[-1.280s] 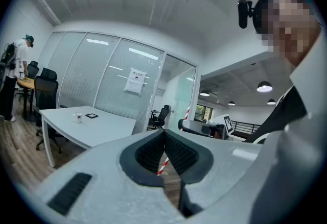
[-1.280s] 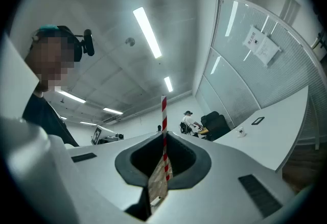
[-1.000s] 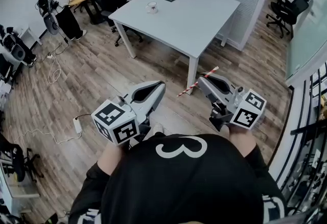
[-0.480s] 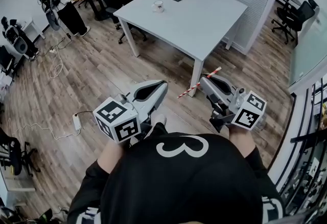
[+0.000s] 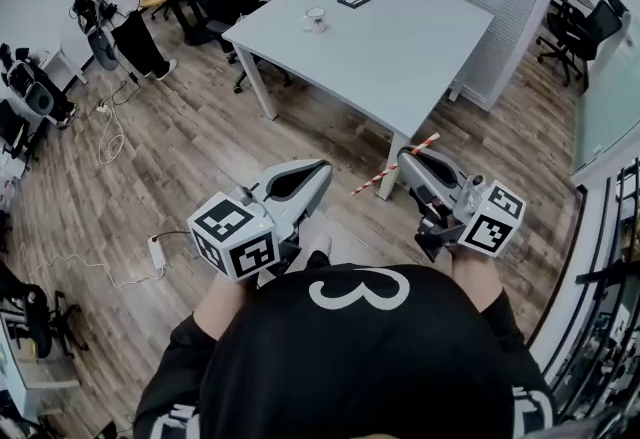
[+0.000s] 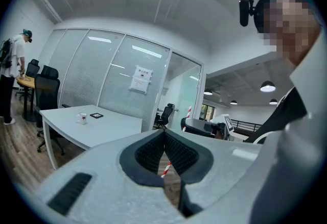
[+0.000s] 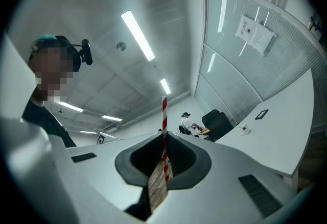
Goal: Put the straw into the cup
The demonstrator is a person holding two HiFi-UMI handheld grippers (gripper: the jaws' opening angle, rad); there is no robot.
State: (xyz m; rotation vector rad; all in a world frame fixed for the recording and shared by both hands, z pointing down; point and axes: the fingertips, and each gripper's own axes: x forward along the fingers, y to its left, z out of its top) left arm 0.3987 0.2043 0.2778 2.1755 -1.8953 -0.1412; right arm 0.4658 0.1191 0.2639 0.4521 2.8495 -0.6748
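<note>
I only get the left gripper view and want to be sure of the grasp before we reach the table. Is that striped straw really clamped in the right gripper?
Observer: Yes. The right gripper view shows the right gripper shut on the straw, which rises past its jaw tips.
Operator: How does it lie from above?
Observer: In the head view it crosses the tips and sticks out on both sides, one end toward the left gripper.
Operator: Where does the cup stand?
Observer: The cup is on the far part of the table, well away from the near corner that the grippers face.
</note>
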